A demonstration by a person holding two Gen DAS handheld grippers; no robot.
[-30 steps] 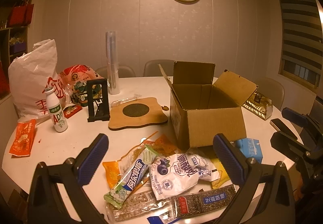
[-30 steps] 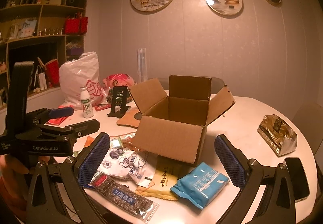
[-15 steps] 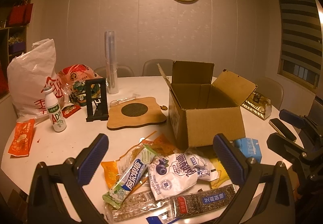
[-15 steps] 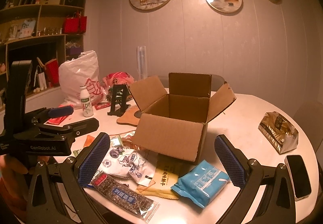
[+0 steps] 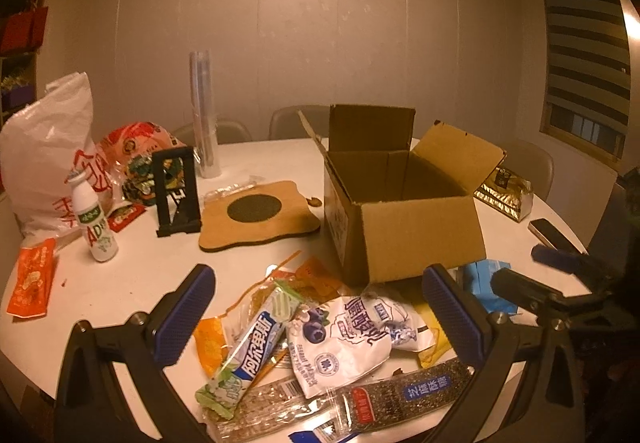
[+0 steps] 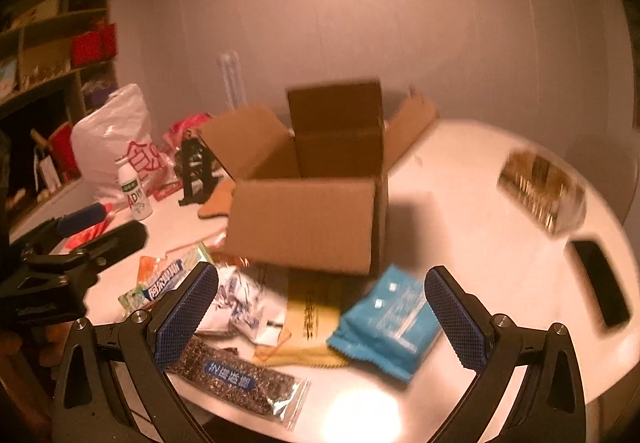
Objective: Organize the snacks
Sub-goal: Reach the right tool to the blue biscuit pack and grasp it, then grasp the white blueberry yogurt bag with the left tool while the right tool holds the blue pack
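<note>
The right gripper hangs low over the near edge of the table with its jaws wide and nothing between them. Just ahead of it, slightly right of centre between the pads, lies the blue pack, flat on the table, its long axis running from near-left up toward the far right, so it sits skewed to the line between the pads. Left of it lie a yellow pack, a white pouch and, nearest the left pad, a dark seaweed strip lying crosswise. This view is blurred, so finer contact cannot be told.

The left gripper is also wide and empty, poised above the other side of the heap: the green bar points away from it on a diagonal, and the white pouch lies between its pads. From here the blue pack is off to the right, beyond the right pad, so the right gripper looks the nearer one for it.

Behind the heap stands the open box, flaps up, its front wall just beyond the blue pack. Judging by this, the next grasp likely needs a small wrist turn to close across the pack's short side, then a lift forward over the wall.
</note>
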